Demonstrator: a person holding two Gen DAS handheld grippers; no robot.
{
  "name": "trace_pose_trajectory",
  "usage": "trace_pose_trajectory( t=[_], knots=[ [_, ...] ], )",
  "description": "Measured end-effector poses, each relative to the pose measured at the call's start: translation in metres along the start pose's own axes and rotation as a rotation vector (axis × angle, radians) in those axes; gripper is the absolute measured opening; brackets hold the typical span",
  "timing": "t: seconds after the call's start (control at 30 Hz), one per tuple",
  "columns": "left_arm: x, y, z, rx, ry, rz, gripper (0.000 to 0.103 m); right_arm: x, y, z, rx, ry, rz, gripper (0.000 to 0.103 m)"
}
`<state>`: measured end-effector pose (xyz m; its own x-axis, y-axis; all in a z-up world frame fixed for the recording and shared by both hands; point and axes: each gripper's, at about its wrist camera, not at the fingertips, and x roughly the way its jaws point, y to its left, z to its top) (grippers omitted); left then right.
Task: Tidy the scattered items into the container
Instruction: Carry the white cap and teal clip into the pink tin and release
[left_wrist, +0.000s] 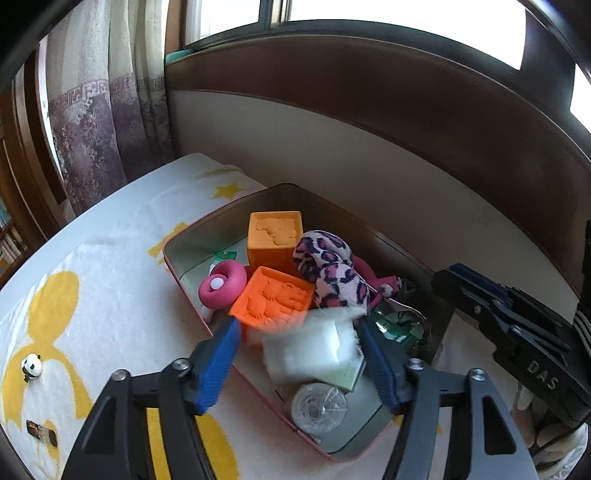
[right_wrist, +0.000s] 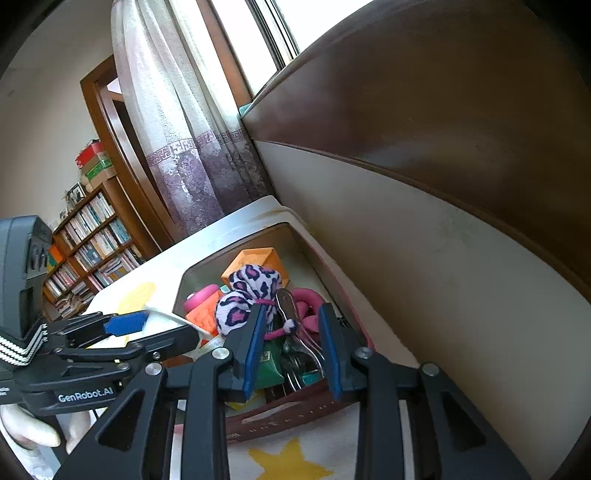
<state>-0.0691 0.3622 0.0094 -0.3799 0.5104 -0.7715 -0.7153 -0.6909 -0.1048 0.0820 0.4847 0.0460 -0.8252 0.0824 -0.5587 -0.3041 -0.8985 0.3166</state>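
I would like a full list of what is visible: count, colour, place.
container: one, metal, pink rim, on blanket
cubes: two, orange, in container
ring toy: one, pink, in container
leopard cloth: one, purple-white, in container
packet: one, white, between left jaws
tape roll: one, clear, in container
panda figure: one, black-white, on blanket
blanket: one, white-yellow, under container
left gripper: one, black-blue, open
right gripper: one, black-blue, open, above container
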Motion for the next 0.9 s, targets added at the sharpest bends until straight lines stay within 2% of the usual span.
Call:
trace_pose_trajectory(
  t=[0.17, 0.5, 0.9],
  knots=[
    [-0.003, 0.014, 0.003, -0.048, -0.016, 0.019, 0.068, 0.001, 0.003, -0.001, -0.006, 0.002, 0.009, 0.033],
    [-0.023, 0.023, 0.0, -0.053, -0.054, 0.012, 0.068, 0.007, 0.006, -0.004, -0.013, 0.023, 0.017, 0.033],
    [-0.036, 0.045, -0.033, -0.076, -0.033, 0.051, 0.068, 0.011, 0.007, -0.007, -0.012, 0.036, 0.026, 0.033]
  ],
)
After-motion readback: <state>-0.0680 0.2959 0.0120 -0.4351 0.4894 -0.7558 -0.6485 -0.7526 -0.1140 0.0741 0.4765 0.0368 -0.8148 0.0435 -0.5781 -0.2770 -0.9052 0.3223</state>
